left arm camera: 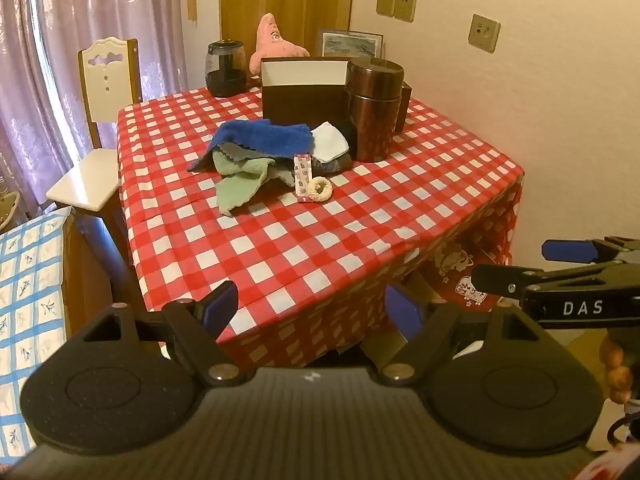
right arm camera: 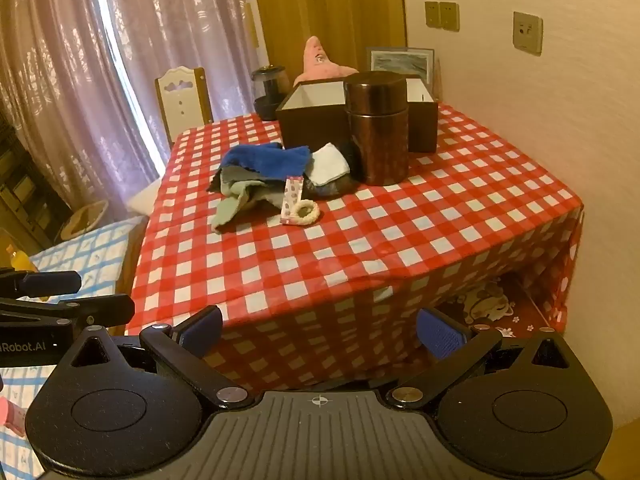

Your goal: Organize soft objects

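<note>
Left gripper and right gripper held short of the near table edge, both with jaws spread wide and nothing between the blue pads. In the left wrist view, right gripper also visible at the right margin; in the right wrist view, left gripper at the left margin.

Table covered with a red-and-white checked cloth. Pile of soft objects near its middle: blue towel uppermost, grey cloth beneath it, green cloth trailing toward the near side, white cloth at the right of the pile, resting on a dark item whose kind cannot be told. Small patterned packet lying just in front of the pile, cream hair scrunchie touching its right side.

Brown cylindrical canister upright, just right of the pile. Open dark box with a white interior behind the pile, beside the canister. Dark glass jar and pink plush toy at the far edge. White-backed chair at the left side of the table.
</note>
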{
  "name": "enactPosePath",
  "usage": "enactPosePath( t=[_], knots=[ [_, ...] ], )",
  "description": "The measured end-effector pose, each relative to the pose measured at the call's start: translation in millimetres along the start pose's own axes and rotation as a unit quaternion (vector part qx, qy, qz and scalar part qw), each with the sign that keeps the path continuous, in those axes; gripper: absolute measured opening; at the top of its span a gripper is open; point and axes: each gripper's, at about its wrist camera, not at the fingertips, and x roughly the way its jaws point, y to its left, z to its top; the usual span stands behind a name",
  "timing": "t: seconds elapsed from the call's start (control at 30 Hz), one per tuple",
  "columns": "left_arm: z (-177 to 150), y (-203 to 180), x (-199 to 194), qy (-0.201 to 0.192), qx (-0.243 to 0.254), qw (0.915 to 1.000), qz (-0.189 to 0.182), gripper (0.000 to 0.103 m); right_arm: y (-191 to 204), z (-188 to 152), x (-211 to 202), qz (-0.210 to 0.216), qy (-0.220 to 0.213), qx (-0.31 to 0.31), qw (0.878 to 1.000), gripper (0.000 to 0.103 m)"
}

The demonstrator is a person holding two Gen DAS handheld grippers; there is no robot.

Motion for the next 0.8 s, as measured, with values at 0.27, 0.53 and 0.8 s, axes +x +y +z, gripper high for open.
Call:
enactPosePath(
  t=[0.27, 0.53, 0.8],
  knots=[
    [-0.3, 0.6, -0.1, 0.0, 0.002, 1.0, -0.003, 0.079, -0.7, 1.0, 1.2, -0.002, 0.001, 0.003, 1.0, 0.103],
    [-0.5, 0.5, -0.2, 0.001, 0.001, 1.0, -0.001, 0.079, -1.4, 2.4, 4.1, 0.0, 0.002, 0.002, 1.0, 0.103],
    [-0.4, 0.0, 0.1, 0.002, 0.002, 1.0, 0.001, 0.079, -3.3, 4.2, 4.9, 0.002, 0.002, 0.003, 1.0, 0.103]
  ],
)
